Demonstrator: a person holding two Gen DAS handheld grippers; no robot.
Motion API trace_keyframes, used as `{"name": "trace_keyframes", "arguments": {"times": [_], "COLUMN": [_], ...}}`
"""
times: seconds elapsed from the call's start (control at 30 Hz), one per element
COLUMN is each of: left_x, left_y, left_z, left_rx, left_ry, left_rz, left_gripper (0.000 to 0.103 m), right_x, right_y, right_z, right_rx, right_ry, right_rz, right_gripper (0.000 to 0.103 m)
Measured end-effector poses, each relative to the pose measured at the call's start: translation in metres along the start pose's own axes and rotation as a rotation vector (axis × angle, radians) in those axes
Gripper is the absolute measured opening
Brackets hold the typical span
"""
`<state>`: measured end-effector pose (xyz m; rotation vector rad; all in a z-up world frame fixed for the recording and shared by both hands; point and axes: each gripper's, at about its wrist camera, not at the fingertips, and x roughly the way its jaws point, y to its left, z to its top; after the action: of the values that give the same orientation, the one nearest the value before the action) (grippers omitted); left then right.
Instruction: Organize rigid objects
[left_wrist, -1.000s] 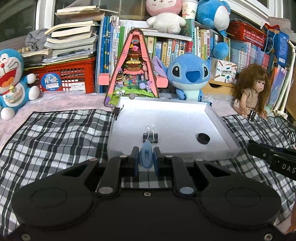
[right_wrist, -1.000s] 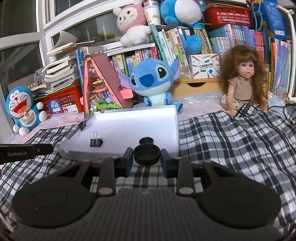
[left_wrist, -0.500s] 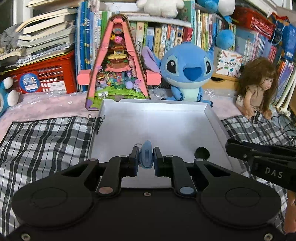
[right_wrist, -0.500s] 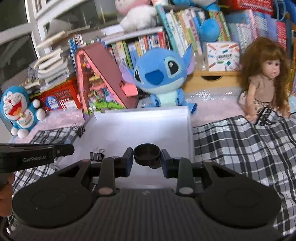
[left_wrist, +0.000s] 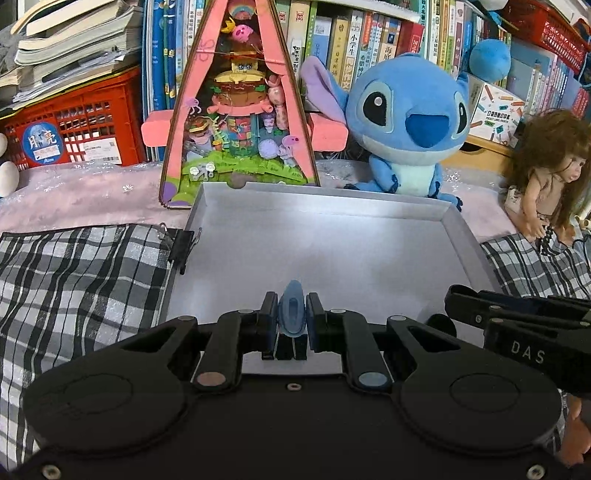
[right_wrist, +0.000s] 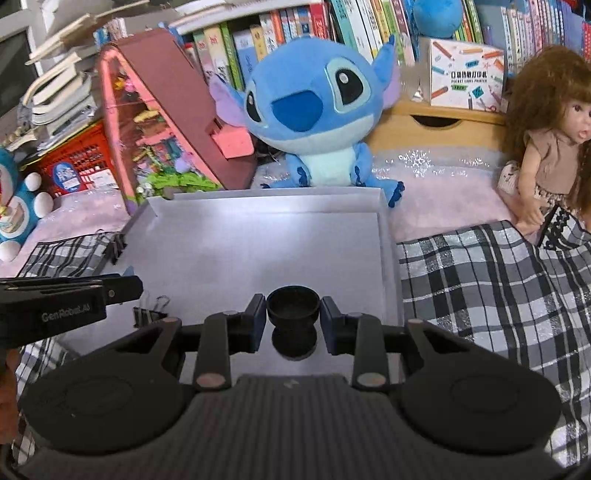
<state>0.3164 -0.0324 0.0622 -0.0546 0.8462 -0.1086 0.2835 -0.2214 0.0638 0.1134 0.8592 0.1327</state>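
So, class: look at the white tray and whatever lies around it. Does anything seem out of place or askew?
Yes: one binder clip sits tilted against the tray wall's outside, on the checked cloth, while another already lies inside.

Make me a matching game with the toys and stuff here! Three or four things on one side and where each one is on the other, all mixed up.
Things:
1. small blue piece
2. black round cap
3. black binder clip
4. blue plush toy

Places:
A. clipped on the white tray's left edge
B. sitting behind the tray
C. between the right gripper's fingers
D. pinched in the left gripper

Pairs: 1-D, 2-C, 3-A, 4-B
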Motion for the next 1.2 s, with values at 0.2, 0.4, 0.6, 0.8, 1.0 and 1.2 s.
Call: {"name": "trace_keyframes", "arguments": {"times": [0.2,0.4,0.6,0.8,1.0,1.2], "left_x": [0.012,0.019,0.022,0.032,0.039,0.04], "left_y": [0.001,0.0,0.001,0.002,0.002,0.003], "left_z": [0.003,0.005,0.012,0.012,0.006,0.002], "left_rx": [-0.007,0.006,0.005,0.005,0.013,0.018], "left_ry": [0.009,0.001,-0.021,-0.006,0.001,0.012], "left_rz": [0.01,0.009,0.004,0.019,0.015,0.007], "left_gripper": [0.015,0.015,0.015,0.015,0.015,0.015], "right_x": [0.017,0.029,0.036,0.042,0.047,0.05], "right_y": [-0.001,0.002,0.003,0.003,0.003,0.004], "right_z": [0.006,0.007,0.007,0.008,0.006,0.005], "right_rx": [0.001,-0.011,-0.016,-0.017,-0.019,-0.037], "right_ry": [0.01,0.014,0.019,0.023,0.031,0.053], "right_rz": [-0.018,-0.027,-0.038,-0.041,-0.047,-0.048], "right_gripper": [0.038,0.038,0.038,0.038,0.038,0.038]}}
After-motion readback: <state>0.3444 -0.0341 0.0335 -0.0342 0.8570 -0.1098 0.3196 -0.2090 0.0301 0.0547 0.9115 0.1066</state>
